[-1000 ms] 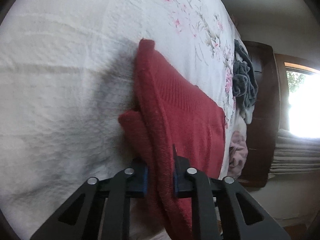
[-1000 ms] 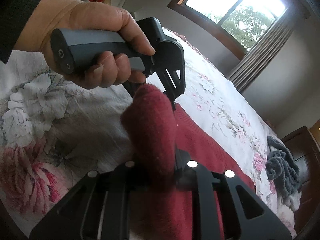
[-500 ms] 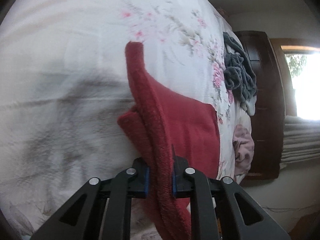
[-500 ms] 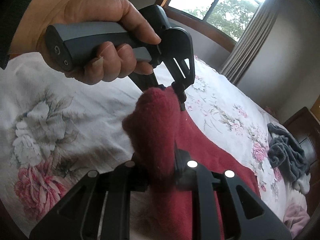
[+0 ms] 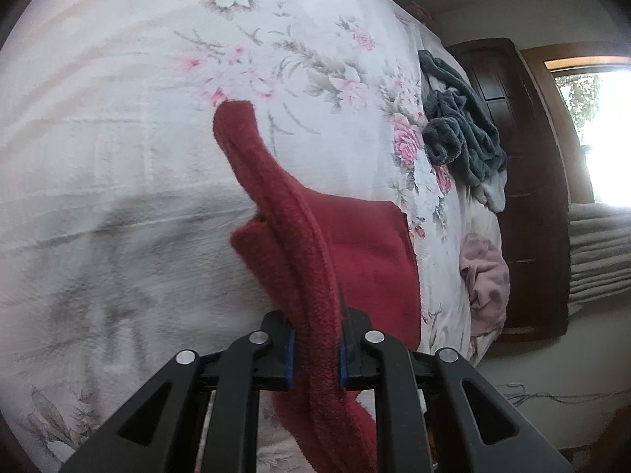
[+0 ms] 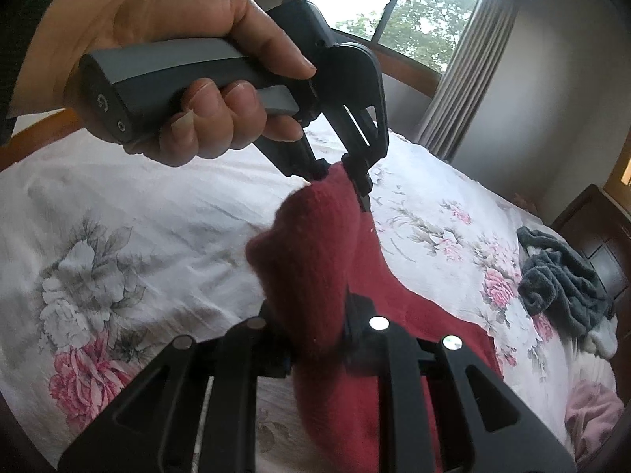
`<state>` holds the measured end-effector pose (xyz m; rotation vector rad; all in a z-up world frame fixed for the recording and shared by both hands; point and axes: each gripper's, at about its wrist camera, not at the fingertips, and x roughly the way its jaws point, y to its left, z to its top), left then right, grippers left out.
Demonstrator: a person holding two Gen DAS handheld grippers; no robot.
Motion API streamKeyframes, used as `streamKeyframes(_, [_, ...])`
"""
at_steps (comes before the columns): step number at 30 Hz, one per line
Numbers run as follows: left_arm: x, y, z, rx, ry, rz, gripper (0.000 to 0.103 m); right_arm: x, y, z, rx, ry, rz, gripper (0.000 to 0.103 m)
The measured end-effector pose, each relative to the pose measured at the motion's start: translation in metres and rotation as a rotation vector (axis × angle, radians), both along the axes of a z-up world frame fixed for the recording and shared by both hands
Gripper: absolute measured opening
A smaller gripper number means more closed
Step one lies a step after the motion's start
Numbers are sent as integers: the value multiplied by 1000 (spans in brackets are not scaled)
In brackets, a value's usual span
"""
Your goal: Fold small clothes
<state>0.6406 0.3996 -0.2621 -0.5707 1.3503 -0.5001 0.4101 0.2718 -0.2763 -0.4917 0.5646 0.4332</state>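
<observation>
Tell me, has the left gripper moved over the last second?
Yes. In the right wrist view the left gripper, shut on the red garment, has risen against the window and the floral bedspread, lifting the cloth's edge higher.

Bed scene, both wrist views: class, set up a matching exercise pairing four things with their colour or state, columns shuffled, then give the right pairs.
Things:
1. knitted garment
2. crumpled fleece
3. bedspread
4. bunched cloth

Descriptions:
A. white with pink flowers
B. dark grey, heaped by the bed's far edge
C. red, clamped in both the left gripper and the right gripper
D. dusty pink, lying at the bed's edge

Pairs: 1-C, 2-B, 3-A, 4-D
</observation>
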Motion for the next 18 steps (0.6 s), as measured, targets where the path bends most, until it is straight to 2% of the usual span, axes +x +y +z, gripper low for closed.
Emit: streamKeyframes(18, [5,-87,50,133,-37,-73,14,7,-75,29,135,41,-108,15])
